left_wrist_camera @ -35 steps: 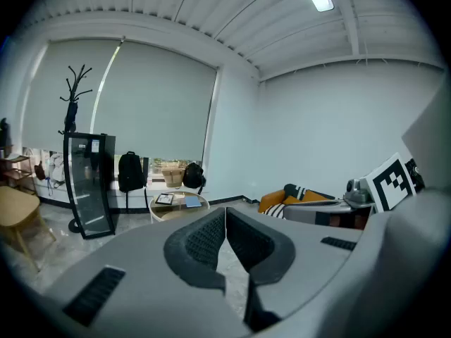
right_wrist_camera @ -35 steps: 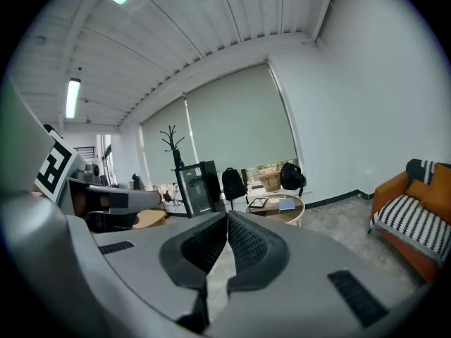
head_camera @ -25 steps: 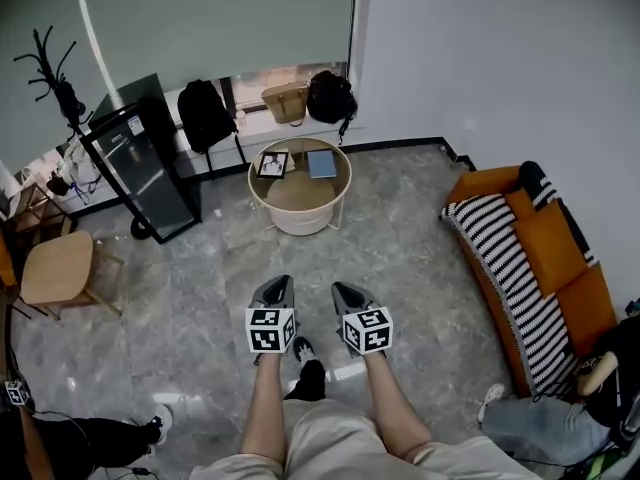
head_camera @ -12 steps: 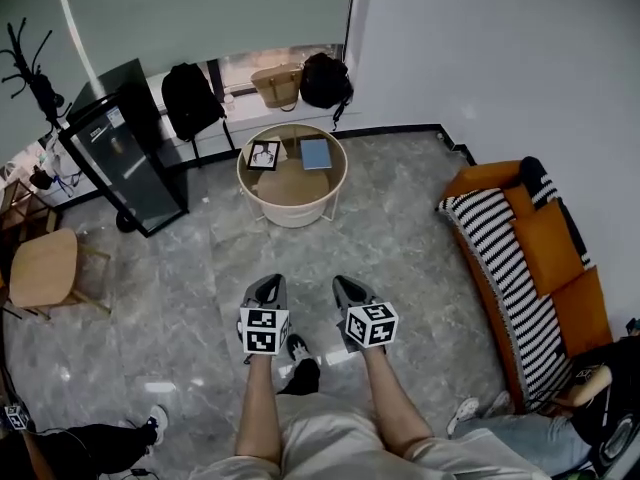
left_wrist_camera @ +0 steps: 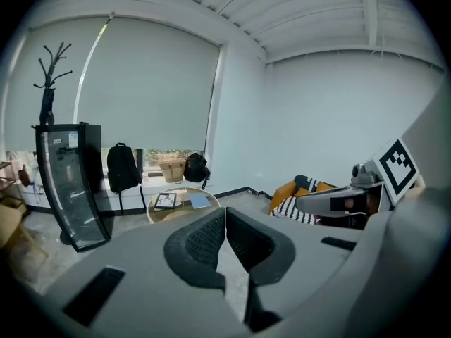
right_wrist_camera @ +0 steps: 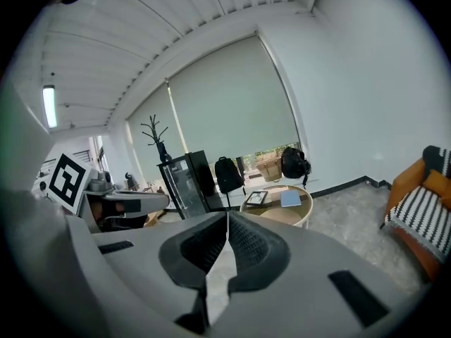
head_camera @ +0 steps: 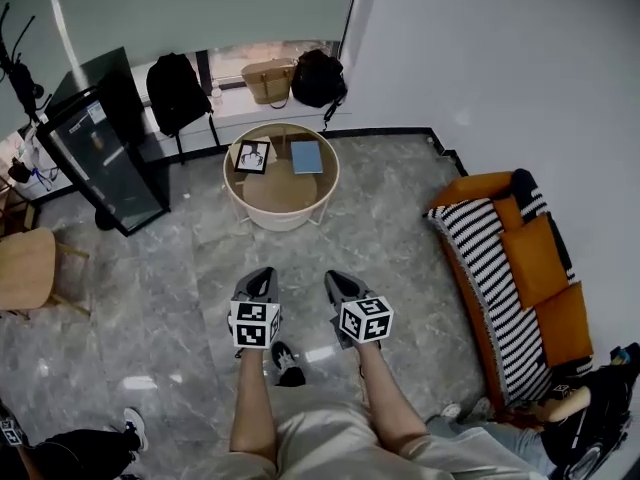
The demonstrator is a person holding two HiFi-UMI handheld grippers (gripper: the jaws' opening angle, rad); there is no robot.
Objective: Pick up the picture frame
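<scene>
A black picture frame [head_camera: 251, 156] lies on the left part of a round beige side table [head_camera: 322, 185], with a blue book [head_camera: 306, 156] next to it on the right. The frame also shows small in the left gripper view [left_wrist_camera: 165, 201] and in the right gripper view [right_wrist_camera: 256, 197]. My left gripper [head_camera: 262, 277] and right gripper [head_camera: 335, 282] are held side by side over the grey floor, well short of the table. Both point toward it with their jaws shut and nothing between them.
A tall black glass cabinet [head_camera: 95, 143] stands left of the table. Backpacks and a tan bag [head_camera: 266, 80] sit on the window ledge behind it. An orange sofa with a striped blanket [head_camera: 505, 268] lines the right side. A wooden stool [head_camera: 22, 271] stands at far left.
Both grippers have moved forward across the floor toward the round table, which now appears nearer. Their jaws stay shut.
</scene>
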